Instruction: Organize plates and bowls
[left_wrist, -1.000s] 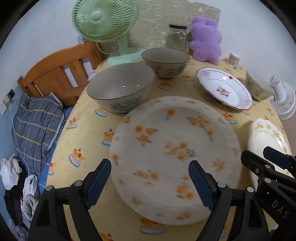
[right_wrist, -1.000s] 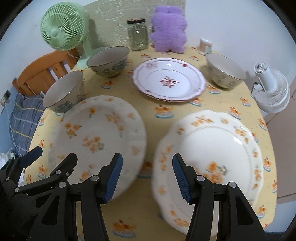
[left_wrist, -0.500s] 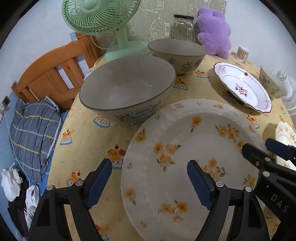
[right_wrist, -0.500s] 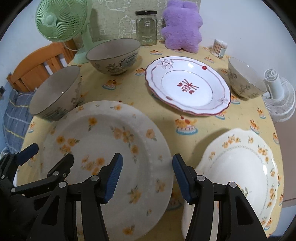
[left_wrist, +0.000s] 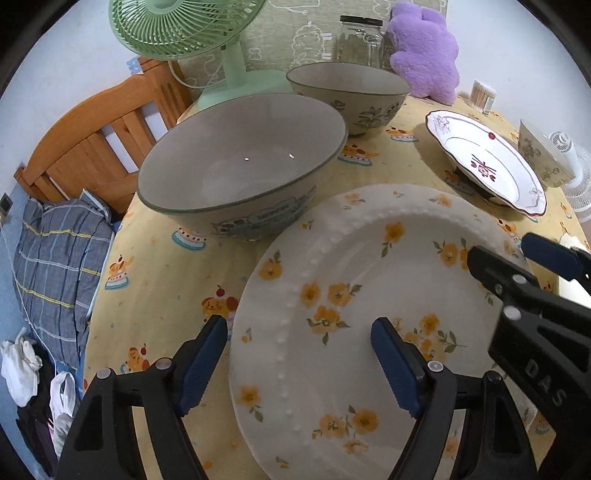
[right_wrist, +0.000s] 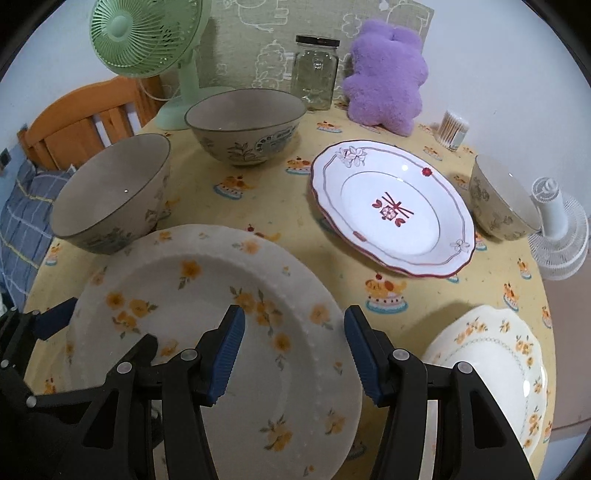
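Both grippers had shifted leftward and lower over the table since the earlier frames. Left gripper (left_wrist: 299, 363): jaws apart, lately narrowing, straddling the left rim of the orange-flowered plate (left_wrist: 369, 295), pads not pressing. Right gripper (right_wrist: 293, 356): jaws apart, straddling that plate's right rim. Plate lay flat on the yellow tablecloth (right_wrist: 332, 284), just before the near bowl (left_wrist: 240, 166). Scalloped plate (right_wrist: 491, 362) to its right.
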